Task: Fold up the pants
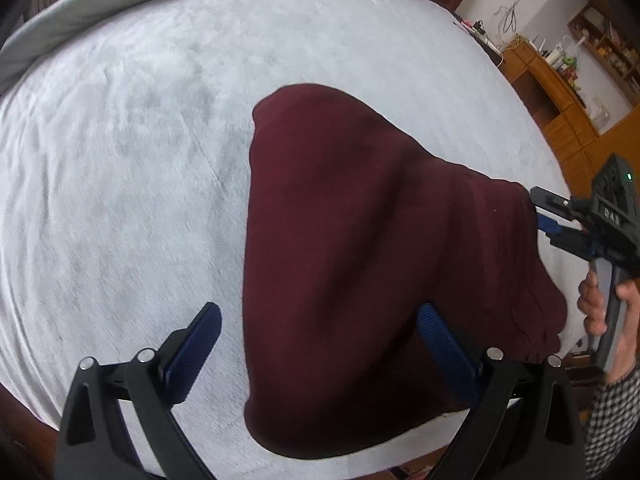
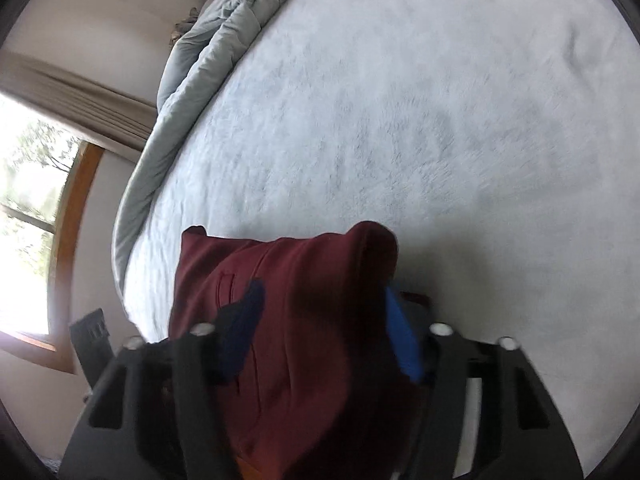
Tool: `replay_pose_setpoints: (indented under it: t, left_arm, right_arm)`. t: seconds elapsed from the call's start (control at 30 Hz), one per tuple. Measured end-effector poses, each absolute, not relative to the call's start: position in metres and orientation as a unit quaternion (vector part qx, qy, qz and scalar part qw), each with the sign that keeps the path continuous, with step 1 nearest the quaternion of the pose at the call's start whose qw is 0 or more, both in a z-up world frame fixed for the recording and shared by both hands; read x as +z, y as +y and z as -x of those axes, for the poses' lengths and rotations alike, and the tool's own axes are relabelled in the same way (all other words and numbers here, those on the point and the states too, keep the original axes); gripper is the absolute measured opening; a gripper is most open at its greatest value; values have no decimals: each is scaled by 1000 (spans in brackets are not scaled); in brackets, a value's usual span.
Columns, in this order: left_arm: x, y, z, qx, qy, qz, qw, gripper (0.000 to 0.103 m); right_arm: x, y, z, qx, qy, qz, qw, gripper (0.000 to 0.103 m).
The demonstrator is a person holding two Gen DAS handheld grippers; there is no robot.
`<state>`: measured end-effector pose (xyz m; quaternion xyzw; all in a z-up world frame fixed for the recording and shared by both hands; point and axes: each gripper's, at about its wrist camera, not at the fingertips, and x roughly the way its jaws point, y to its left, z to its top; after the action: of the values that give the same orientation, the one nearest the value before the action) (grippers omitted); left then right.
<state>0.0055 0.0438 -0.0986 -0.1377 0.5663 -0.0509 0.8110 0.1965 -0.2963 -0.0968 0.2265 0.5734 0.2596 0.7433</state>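
Dark maroon pants [image 1: 360, 260] lie on a pale grey bed cover [image 1: 120, 180]. Their right corner is drawn up into a peak at my right gripper [image 1: 538, 212]. In the right wrist view the bunched pants [image 2: 312, 320] fill the gap between the right gripper's [image 2: 320, 320] two blue pads, which close on the cloth from both sides. My left gripper [image 1: 320, 344] hangs over the near end of the pants with its fingers wide apart. The left finger is over bare cover and the right finger [image 1: 444, 344] lies against the cloth without pinching it.
A grey duvet [image 1: 120, 0] is bunched along the far edge of the bed. Wooden shelves [image 1: 560, 92] stand beyond the bed's right side. A hand [image 1: 600, 304] with a checked sleeve holds the right gripper's handle. A window [image 2: 32, 220] shows past the bed's left edge.
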Motion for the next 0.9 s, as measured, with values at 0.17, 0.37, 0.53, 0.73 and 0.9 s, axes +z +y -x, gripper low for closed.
replay_pose_setpoints:
  t: [0.17, 0.37, 0.53, 0.73, 0.9]
  left_arm:
    - [-97, 39, -15, -39, 564, 132, 814, 99]
    - [-92, 34, -19, -46, 558, 142, 816, 99]
    - [-104, 27, -22, -38, 576, 125, 807, 99]
    - [-97, 38, -10, -39, 576, 128, 806, 99]
    - [-97, 48, 9, -42, 578, 142, 802, 99]
  right_arm:
    - [-91, -294, -195, 284, 553, -235, 747, 6]
    - [-79, -320, -196, 239, 543, -235, 770, 4]
    - [-104, -309, -190, 233, 572, -229, 752, 13]
    - [-82, -329, -142, 251, 559, -252, 749, 57]
    - [-86, -347, -91, 267, 583, -296, 708, 67]
